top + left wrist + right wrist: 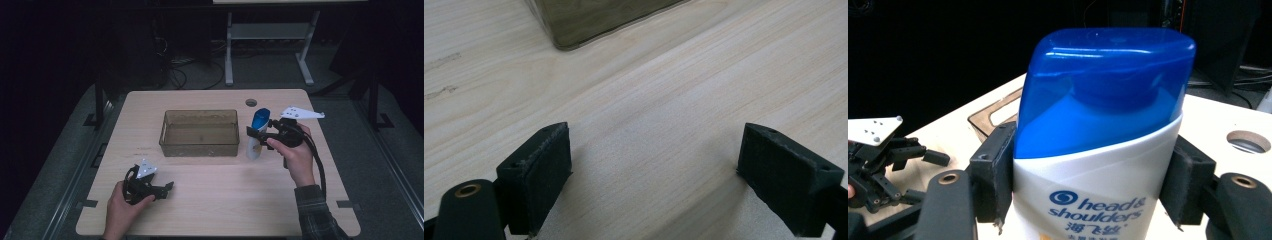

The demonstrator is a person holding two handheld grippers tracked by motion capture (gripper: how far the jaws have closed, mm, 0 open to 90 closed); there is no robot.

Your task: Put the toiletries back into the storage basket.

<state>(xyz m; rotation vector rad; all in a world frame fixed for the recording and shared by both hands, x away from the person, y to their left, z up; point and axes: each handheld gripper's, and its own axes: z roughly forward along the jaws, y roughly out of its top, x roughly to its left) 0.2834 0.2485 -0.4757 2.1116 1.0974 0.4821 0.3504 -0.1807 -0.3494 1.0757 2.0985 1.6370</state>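
Your right gripper (1088, 200) fingers are clamped on the upright white Head & Shoulders shampoo bottle (1098, 150) with its blue cap (1103, 85); your left gripper (654, 175) fingers stand apart.

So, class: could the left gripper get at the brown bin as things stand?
Probably yes. The left gripper rests open near the table's front edge, and bare wood lies between it and the brown bin. The shampoo bottle stands off to the bin's right.

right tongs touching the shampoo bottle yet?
Touching. In the right gripper view, both pads of the right tongs press flush against the sides of the shampoo bottle, with no gap on either side.
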